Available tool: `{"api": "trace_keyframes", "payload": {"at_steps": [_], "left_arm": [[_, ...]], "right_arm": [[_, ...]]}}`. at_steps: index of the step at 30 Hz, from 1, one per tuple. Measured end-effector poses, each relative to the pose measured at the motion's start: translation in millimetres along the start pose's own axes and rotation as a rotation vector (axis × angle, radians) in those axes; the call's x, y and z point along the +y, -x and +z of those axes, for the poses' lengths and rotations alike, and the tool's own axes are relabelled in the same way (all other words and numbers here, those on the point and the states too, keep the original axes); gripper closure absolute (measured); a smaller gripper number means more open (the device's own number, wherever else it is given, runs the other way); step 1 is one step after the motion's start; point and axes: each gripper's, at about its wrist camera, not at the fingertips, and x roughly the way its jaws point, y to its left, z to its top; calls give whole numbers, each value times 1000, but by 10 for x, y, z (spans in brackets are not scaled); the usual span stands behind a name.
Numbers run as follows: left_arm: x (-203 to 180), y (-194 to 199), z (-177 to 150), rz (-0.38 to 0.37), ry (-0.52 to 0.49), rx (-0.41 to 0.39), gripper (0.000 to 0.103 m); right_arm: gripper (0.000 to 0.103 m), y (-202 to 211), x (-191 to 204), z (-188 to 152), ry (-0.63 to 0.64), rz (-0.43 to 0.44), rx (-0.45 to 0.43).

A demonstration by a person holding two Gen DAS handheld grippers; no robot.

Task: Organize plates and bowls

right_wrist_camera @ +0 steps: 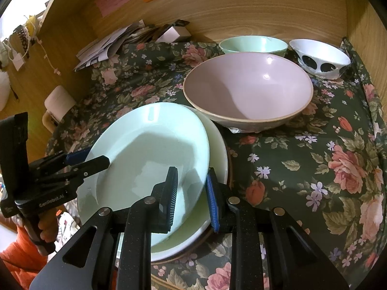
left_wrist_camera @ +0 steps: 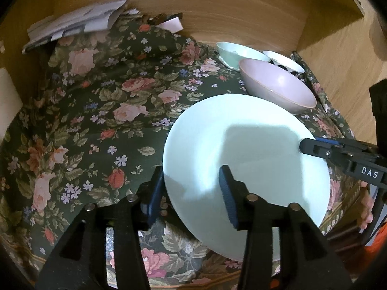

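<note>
My right gripper (right_wrist_camera: pixel 192 198) is pinching the near right rim of the pale green plate (right_wrist_camera: pixel 147 154); one pad lies on the inside of the plate and the blue pad on the outside, and the plate is tilted, its right edge raised. My left gripper (left_wrist_camera: pixel 191 193) stands with its fingers apart around the left rim of the same plate: the right finger is over the plate's face and the left finger is outside the edge, and I see a gap at the rim, so the pads do not press on it.

Under the green plate there is a cream plate (right_wrist_camera: pixel 217 149), and it seems to lie on a darker plate whose brown rim (right_wrist_camera: pixel 229 169) shows at the right. Just behind the stack stands the big pink bowl (right_wrist_camera: pixel 249 89). Behind it, near the wooden back wall (right_wrist_camera: pixel 241 9), are a small green bowl (right_wrist_camera: pixel 254 44) and a white bowl with black dots (right_wrist_camera: pixel 319 56). Everything stands on a dark floral cloth (right_wrist_camera: pixel 314 157). At the far left corner lies a pile of papers (right_wrist_camera: pixel 108 43).
</note>
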Motion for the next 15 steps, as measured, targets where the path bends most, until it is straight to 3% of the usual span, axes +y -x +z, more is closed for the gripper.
{"api": "trace_keyframes", "payload": {"at_steps": [15], "left_arm": [[-147,301,148,-6,-59,-111,36]], "right_arm": [[81,333,58,60,56,-115,-139]]}}
